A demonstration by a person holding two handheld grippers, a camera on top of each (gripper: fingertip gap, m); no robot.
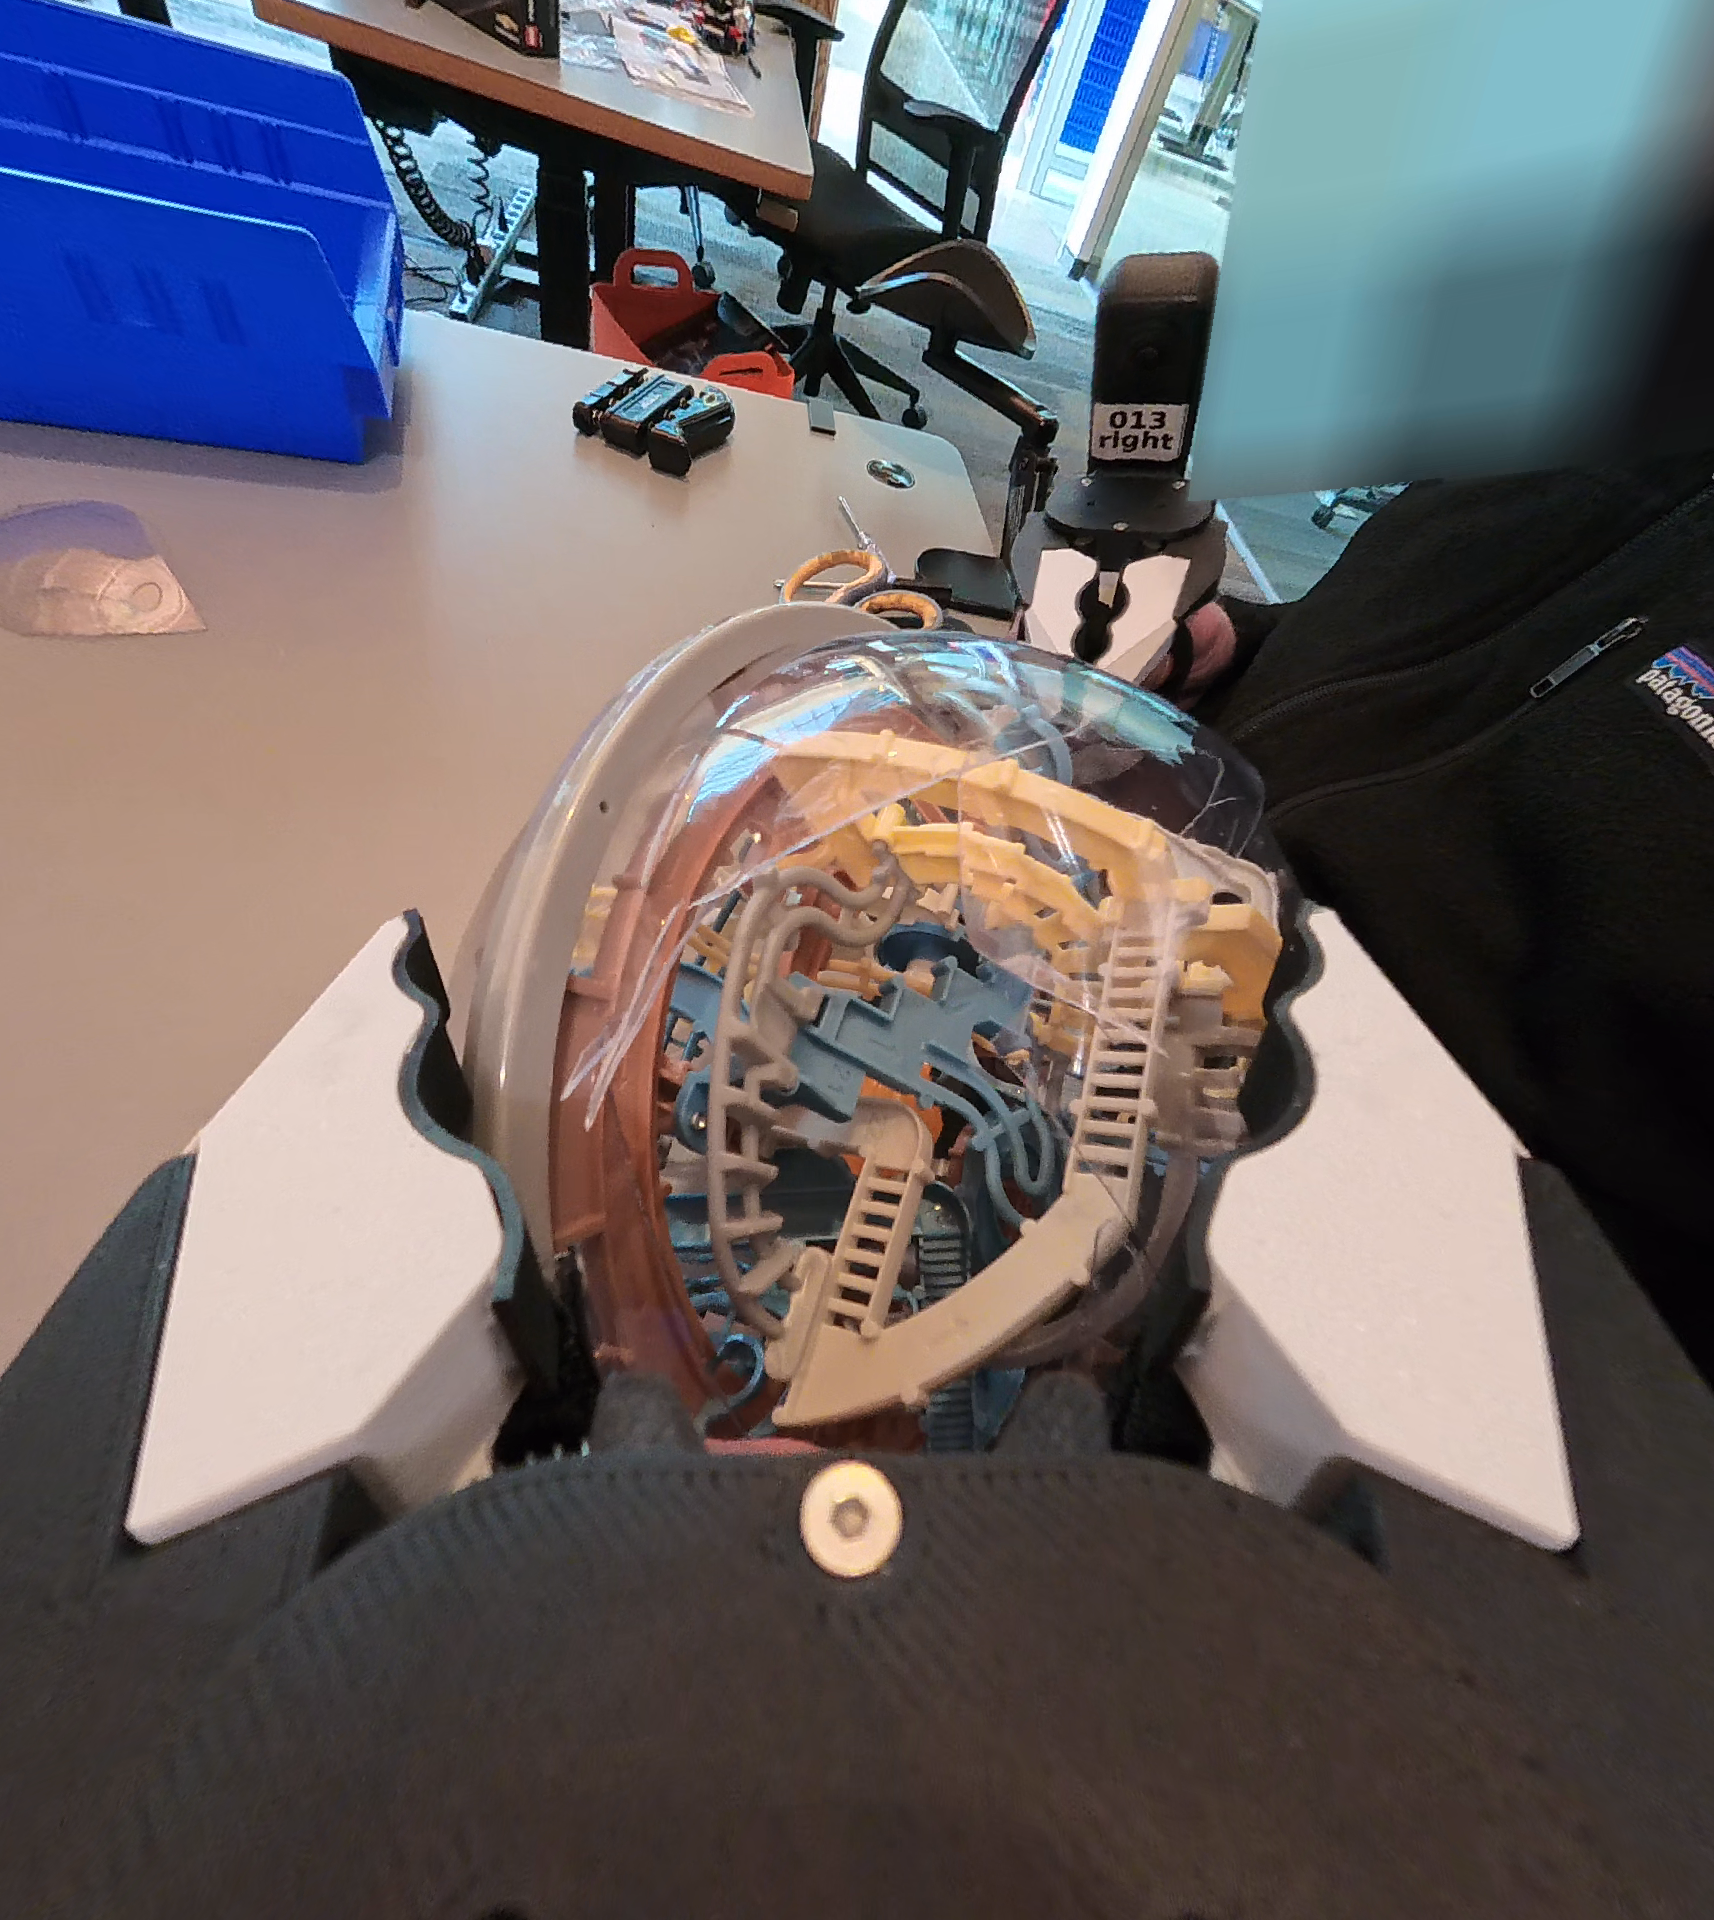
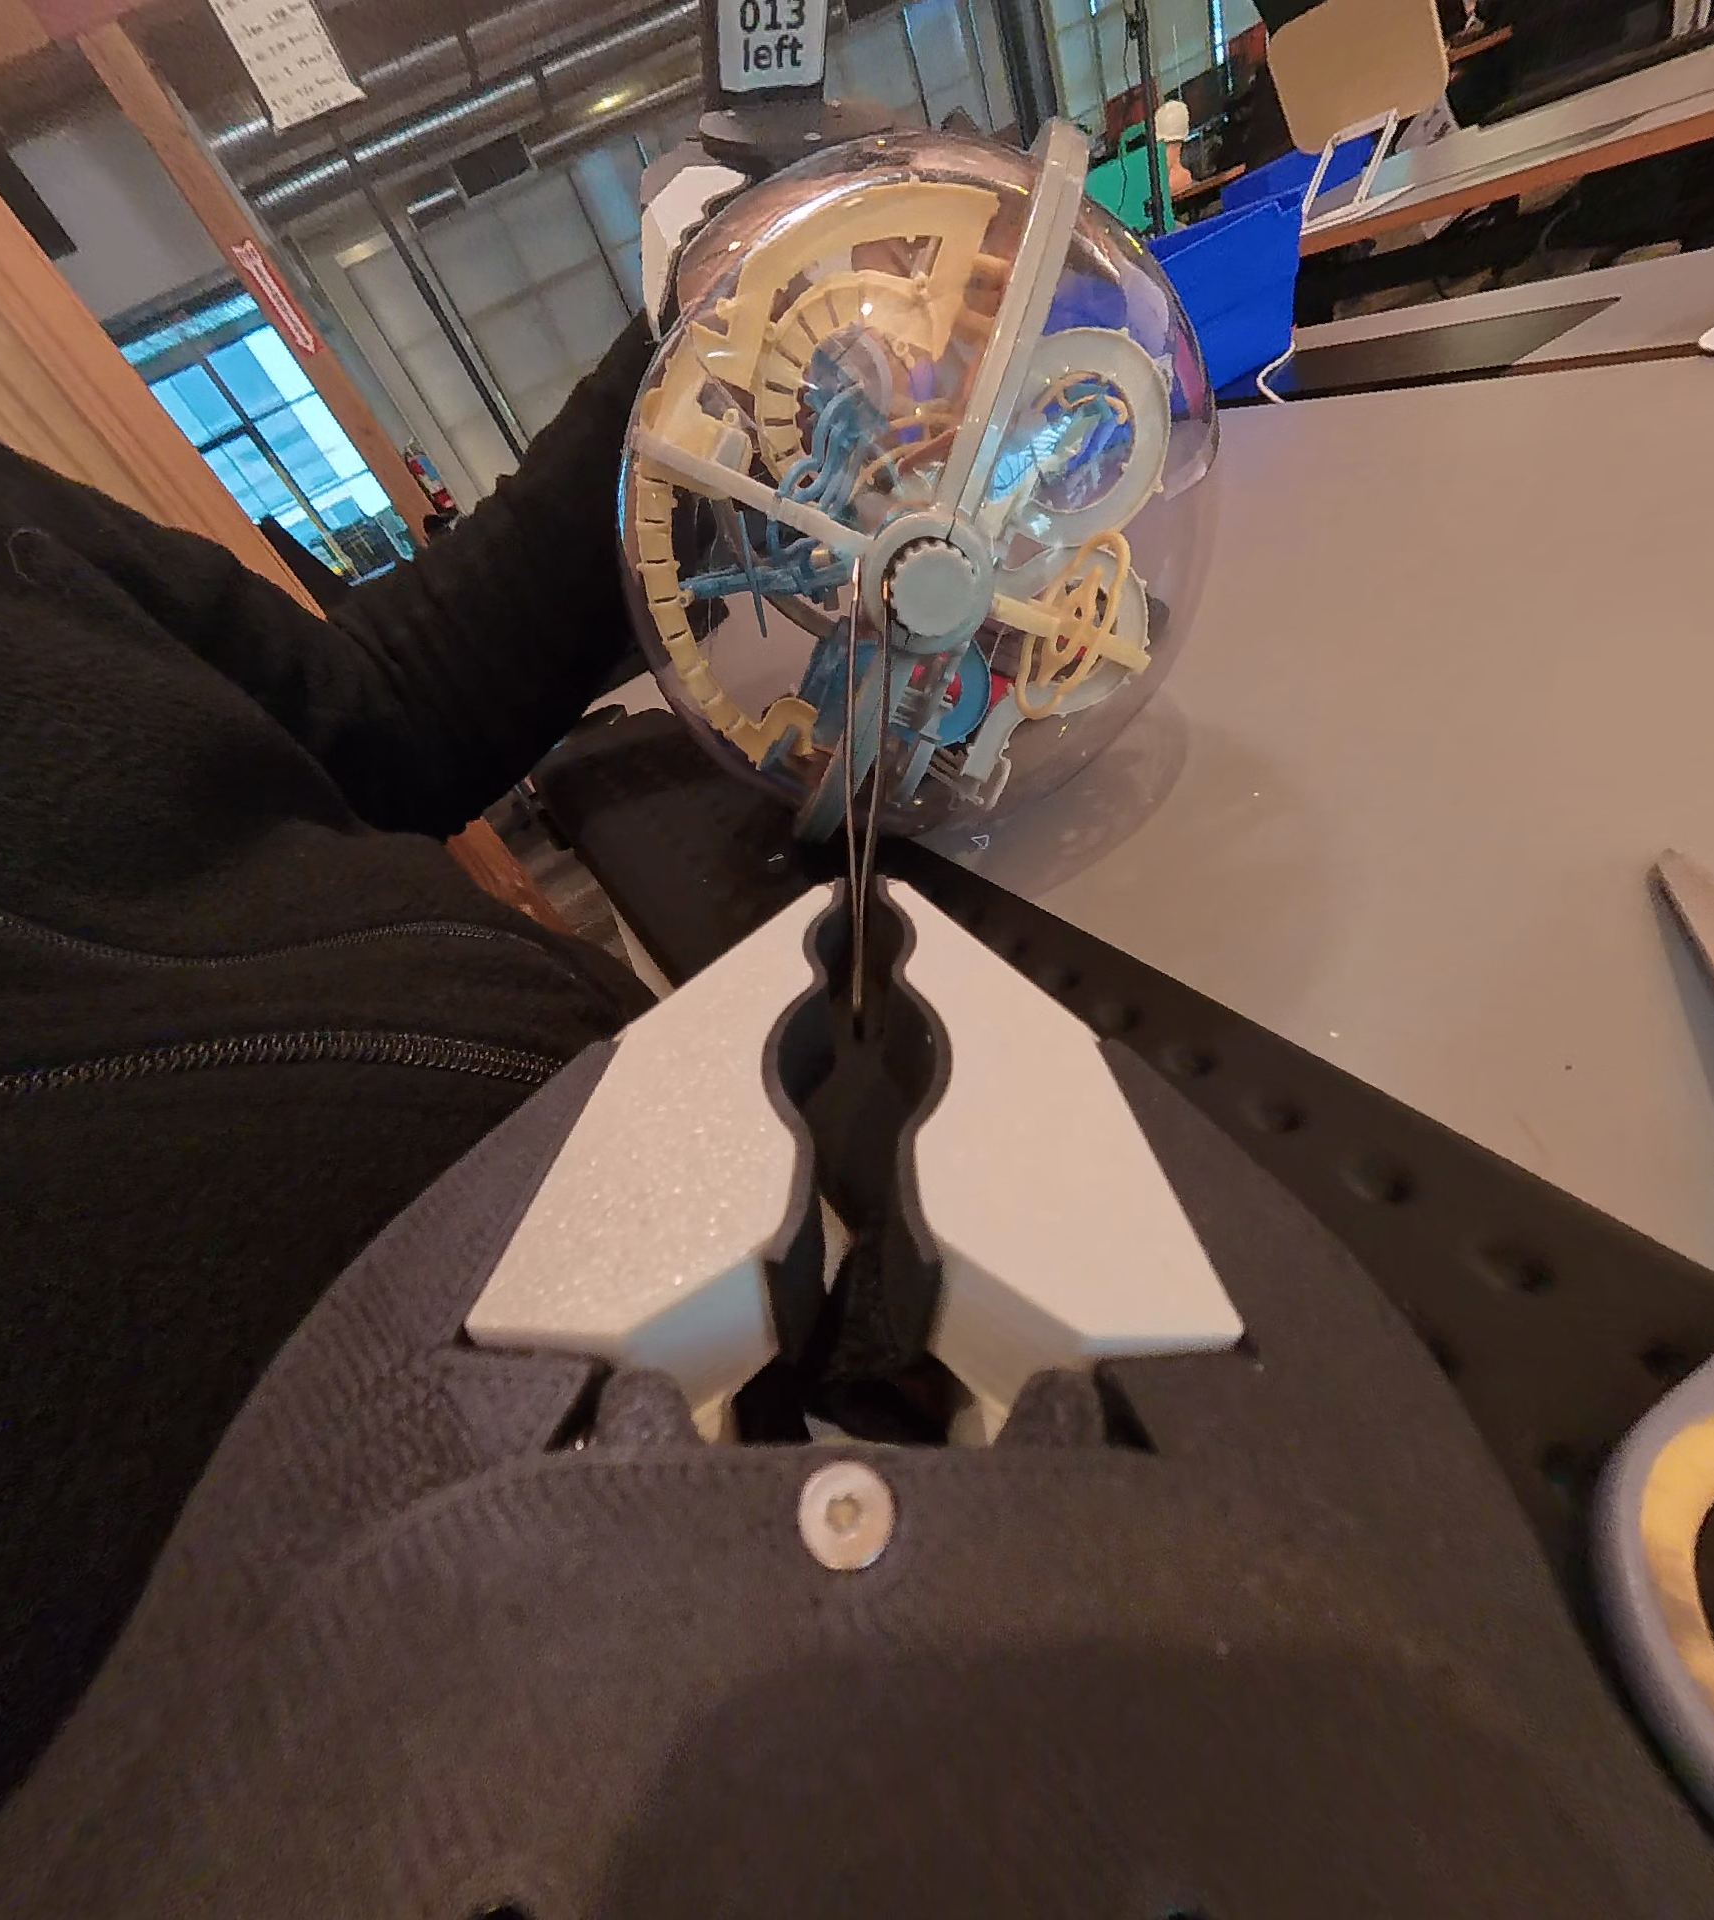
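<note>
The left gripper [image 1: 858, 1049] is clamped across a clear plastic maze ball [image 1: 894, 1029], held just over the grey table [image 1: 240, 831] edge. The right gripper [image 2: 858, 940], at 1 o'clock, pinches thin metal tweezers [image 2: 861, 790] touching the ball's hub. Probably light, slick and crack-prone; the grey rim looks like the safest grip.

1. Both views are evenly lit by bright, diffuse indoor light; daylight is seen through the windows [image 2: 261, 436].
2. Glare is carried on the clear sphere [image 1: 936, 748].
3. Straight lines are bent near the edges by strong wide-angle distortion.
4. The nearest black gripper bodies are rendered soft.
</note>
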